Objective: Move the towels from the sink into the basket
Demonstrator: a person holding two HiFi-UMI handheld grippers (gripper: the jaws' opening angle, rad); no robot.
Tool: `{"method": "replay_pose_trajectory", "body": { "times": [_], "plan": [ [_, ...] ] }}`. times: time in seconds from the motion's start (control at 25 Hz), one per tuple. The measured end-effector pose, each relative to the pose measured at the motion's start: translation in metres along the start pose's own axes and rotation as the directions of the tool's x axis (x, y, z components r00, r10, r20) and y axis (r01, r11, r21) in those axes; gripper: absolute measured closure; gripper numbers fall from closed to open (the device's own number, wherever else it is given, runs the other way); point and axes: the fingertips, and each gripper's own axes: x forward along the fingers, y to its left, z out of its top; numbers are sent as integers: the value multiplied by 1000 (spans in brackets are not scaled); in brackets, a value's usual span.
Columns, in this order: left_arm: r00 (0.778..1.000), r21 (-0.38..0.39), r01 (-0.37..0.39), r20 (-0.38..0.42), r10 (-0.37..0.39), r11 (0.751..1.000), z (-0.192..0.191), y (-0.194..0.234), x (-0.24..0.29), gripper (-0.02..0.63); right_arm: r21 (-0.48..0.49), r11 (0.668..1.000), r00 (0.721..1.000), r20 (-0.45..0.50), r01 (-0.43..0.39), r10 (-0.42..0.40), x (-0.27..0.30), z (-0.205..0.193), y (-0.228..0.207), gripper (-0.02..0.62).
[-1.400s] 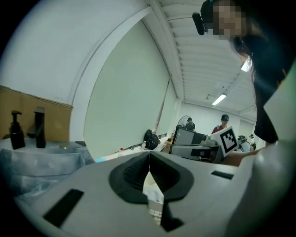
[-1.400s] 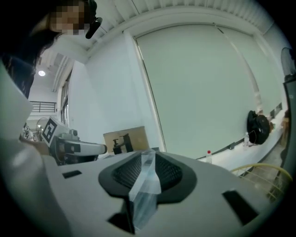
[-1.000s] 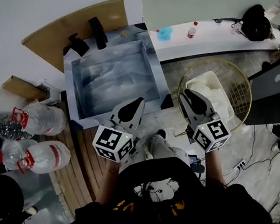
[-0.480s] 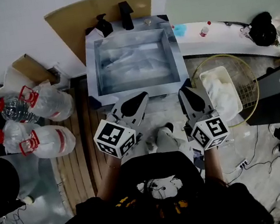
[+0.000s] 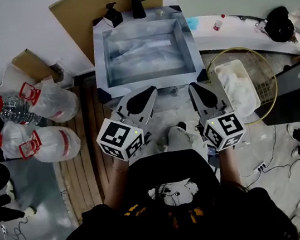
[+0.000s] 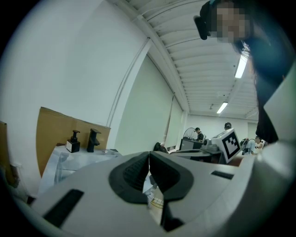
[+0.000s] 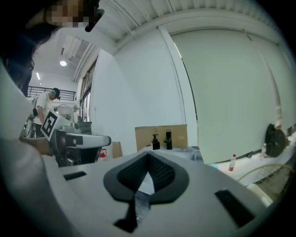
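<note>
1. My left gripper is nearest, held in front of my body. Its jaws are closed tip to tip, with nothing between them.
2. My right gripper is level with it and well apart from it. Its jaws are also closed and empty. Both grippers point toward the sink and neither is over it.
3. The sink stands just beyond the two sets of jaw tips. Pale crumpled folds lie across its bottom. I cannot tell whether these are towels or a lining.
4. The basket, a round wire one, sits on the floor to the right of the sink, beside my right gripper. A white towel lies heaped inside it.
5. Two large water bottles with red handles lie on the floor to the left of the sink.
6. A black faucet and a black soap dispenser stand on the far rim of the sink. A cardboard sheet leans against the wall behind them.
</note>
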Motion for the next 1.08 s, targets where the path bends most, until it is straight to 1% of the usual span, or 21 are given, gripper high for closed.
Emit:
{"method": "replay_pose_trajectory", "body": {
  "times": [0.24,0.52,0.8,1.08],
  "plan": [
    [1000,12,13,2,-13,1000,0,-7,-7,598,-3,1000,1000,-8,16,-16,-8,-3,-1,592],
    [1000,16,17,4,-17,1000,1,-10,-8,598,-4,999,999,7,41,-41,-17,4,-14,592],
    [999,15,39,1,-39,999,-1,-19,-4,598,-6,997,997,12,71,-71,-32,5,-25,592],
    [997,18,69,-17,-69,997,-9,-32,3,598,4,991,991,16,131,-131,-53,1,-48,592]
  ]
}}
